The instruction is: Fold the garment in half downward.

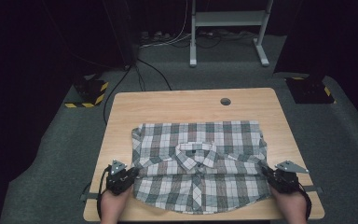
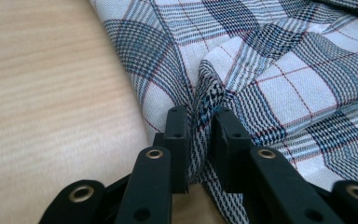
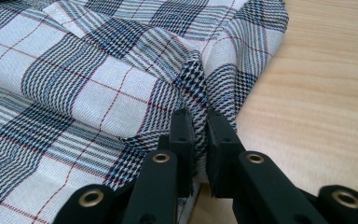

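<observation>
High view: I see a plaid shirt lying folded on the wooden table, collar up, its near hem close to the table's front edge.
Shirt, place: it covers the near half of the table; the round hole in the tabletop lies well beyond the shirt's far edge.
Left gripper: I have it at the shirt's left edge, roughly level with the fold below the collar, my hand coming in behind it.
Left gripper view: the two black jaws stand nearly together with a ridge of the shirt's cloth pinched up between them; the left gripper has bare table to the left of the shirt.
Left fingers: pinching the shirt's fabric, a narrow gap taken up by the bunched cloth.
Right gripper: it sits at the shirt's right edge, opposite the left one, my other hand behind it.
Right gripper view: the right gripper has its jaws close together, a raised fold of the shirt caught between them; bare table shows to the right of the shirt.
Right fingers: pinching the shirt's side fold, pressed on the cloth.
Beyond the shirt: past the table's far edge, white desk legs stand on the grey carpet, with cables beside them.
</observation>
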Available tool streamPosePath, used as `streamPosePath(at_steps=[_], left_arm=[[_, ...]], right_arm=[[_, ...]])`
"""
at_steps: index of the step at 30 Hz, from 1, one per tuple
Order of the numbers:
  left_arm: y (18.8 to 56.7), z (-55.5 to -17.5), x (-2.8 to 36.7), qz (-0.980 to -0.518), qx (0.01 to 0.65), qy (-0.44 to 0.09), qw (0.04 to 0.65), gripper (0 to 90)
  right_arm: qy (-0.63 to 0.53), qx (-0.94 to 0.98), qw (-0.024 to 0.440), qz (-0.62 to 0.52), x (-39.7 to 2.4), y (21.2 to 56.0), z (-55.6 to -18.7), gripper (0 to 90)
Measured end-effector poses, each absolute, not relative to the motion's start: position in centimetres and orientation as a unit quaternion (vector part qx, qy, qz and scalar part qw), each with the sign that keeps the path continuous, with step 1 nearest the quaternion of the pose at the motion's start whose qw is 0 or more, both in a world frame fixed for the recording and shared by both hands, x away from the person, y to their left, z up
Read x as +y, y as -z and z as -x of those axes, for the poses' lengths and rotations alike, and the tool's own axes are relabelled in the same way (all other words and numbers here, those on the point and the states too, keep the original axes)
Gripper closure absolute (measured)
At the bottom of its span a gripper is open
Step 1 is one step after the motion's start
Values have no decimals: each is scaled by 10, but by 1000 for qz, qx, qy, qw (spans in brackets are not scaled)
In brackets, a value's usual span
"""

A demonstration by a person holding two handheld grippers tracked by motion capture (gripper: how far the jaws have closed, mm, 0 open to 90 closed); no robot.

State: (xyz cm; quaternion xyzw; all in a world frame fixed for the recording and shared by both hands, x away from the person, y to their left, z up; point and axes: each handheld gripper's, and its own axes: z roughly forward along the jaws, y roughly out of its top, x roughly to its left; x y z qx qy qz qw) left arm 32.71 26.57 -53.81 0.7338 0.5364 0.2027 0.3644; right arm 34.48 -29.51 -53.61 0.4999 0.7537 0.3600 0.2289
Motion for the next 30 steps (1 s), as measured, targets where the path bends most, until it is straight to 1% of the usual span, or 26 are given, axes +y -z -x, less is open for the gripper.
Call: streamPosePath(at_steps=[1, 2, 5, 9, 12, 14, 15, 16, 17, 20, 21, 22, 26, 30], left_arm=[[538, -330, 265, -731, 539, -203, 365, 774], [539, -334, 266, -721, 551, -193, 372, 768], [540, -335, 267, -713, 558, -188, 380, 763], [542, -332, 269, -700, 566, -186, 394, 755], [541, -331, 269, -706, 562, -187, 389, 733], [541, -330, 271, -709, 557, -188, 389, 686], [540, -330, 273, -707, 557, -184, 394, 633], [540, -330, 273, -707, 557, -184, 394, 604], [539, -330, 274, -708, 556, -187, 393, 604], [535, -332, 270, -712, 549, -193, 393, 496], [533, -332, 268, -715, 544, -199, 392, 457], [532, -333, 266, -714, 542, -200, 394, 457], [530, -337, 261, -718, 539, -197, 394, 415], [528, -341, 257, -726, 529, -197, 393, 394]], right_arm=[[-361, 751, 225, -505, -296, 536, -348, 811], [-367, 744, 218, -515, -297, 536, -353, 806], [-368, 740, 217, -519, -298, 536, -356, 799], [-368, 739, 230, -515, -296, 538, -355, 795], [-364, 741, 240, -511, -294, 538, -351, 789], [-368, 739, 242, -510, -295, 539, -350, 768], [-370, 738, 242, -511, -297, 539, -350, 736], [-370, 738, 242, -511, -297, 539, -350, 736], [-372, 735, 241, -513, -298, 539, -350, 726], [-374, 734, 246, -510, -299, 538, -348, 690], [-376, 734, 247, -509, -297, 536, -347, 663], [-376, 734, 247, -509, -297, 536, -347, 663], [-382, 736, 256, -497, -295, 530, -345, 611], [-393, 732, 264, -490, -295, 522, -343, 581]])
